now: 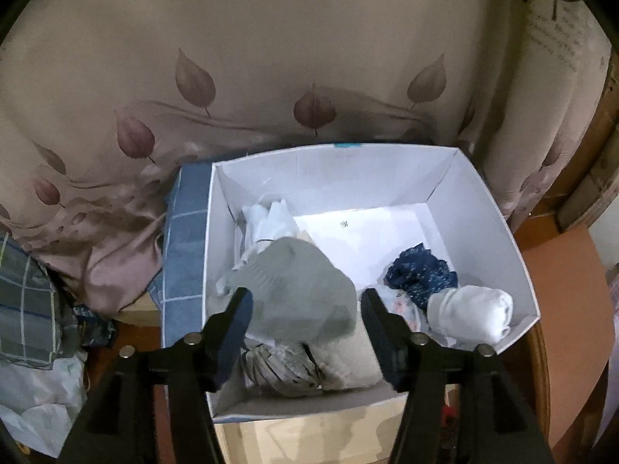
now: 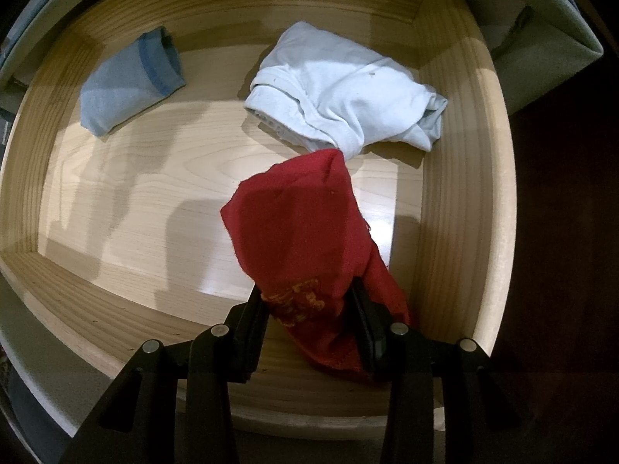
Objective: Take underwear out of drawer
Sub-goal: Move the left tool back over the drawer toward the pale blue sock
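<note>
Three garments remain in the pale wooden drawer (image 2: 456, 178): red cloth underwear with gold print (image 2: 305, 239) pinched between the right gripper (image 2: 309, 324)'s narrowed jaws, white briefs (image 2: 348, 104) just beyond it, and a light blue folded pair (image 2: 127, 89) well off to their left. The left gripper (image 1: 305, 332)'s jaws gape empty over a grey bundle (image 1: 298, 290) in the white cardboard box (image 1: 491, 208), so the job looks partway done.

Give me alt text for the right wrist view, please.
The right gripper is shut on a red garment above a wooden drawer. Two more pieces lie on the drawer floor: a pale white one at the back right and a light blue one at the back left.
</note>
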`<state>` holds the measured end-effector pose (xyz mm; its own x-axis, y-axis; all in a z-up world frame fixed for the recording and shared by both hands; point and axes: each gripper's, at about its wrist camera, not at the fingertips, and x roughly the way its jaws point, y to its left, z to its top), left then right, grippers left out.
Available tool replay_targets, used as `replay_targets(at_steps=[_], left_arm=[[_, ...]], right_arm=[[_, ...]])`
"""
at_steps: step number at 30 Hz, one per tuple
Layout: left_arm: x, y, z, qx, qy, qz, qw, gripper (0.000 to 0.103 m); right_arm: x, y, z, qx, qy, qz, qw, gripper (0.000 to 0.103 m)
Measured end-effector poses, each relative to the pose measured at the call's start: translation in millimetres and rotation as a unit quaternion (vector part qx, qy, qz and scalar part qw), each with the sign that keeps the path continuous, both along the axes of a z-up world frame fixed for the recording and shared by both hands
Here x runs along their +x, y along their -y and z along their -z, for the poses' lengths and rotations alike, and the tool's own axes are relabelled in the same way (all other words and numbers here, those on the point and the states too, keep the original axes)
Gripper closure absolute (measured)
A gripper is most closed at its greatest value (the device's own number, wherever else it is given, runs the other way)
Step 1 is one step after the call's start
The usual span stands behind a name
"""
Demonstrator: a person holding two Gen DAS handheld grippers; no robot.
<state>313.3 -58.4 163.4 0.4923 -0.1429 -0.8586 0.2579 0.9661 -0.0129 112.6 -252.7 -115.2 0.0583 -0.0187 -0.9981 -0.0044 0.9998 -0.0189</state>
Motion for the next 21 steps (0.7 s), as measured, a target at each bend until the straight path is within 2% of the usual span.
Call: replay_targets(at_steps=[5,10,13,17,21], left_arm=[[-19.8,0.3,-13.7,0.023,0.013,0.018,0.9995,0.042],[-44.0,-8.9,-9.4,0.043,0.004,0.025,0.9988,0.042],[-61.8,-18.5,-0.2,0.058,-0.002,0.024,0.998,0.042],[-82.3,-33.8,16.1,0.053,-0.017,0.016,0.9983,0.042],[-106.4,-50.1,47.7,0.062,-0.022,-0.011,0.9978,0.042]], right_arm=[[0.4,-0.4,-0.7,-0.001,-0.001,-0.001,1.0,0.065],[0.9,-1.6,-1.0,-0.003,-0.002,-0.003,1.0,0.065],[1.0,-1.9,-0.5,-0.004,-0.002,-0.004,1.0,0.065],[2.2,-3.1,0.2,-0.006,-0.004,-0.006,1.0,0.065],[3.7,-5.1,1.0,-0.007,-0.006,-0.007,1.0,0.065]])
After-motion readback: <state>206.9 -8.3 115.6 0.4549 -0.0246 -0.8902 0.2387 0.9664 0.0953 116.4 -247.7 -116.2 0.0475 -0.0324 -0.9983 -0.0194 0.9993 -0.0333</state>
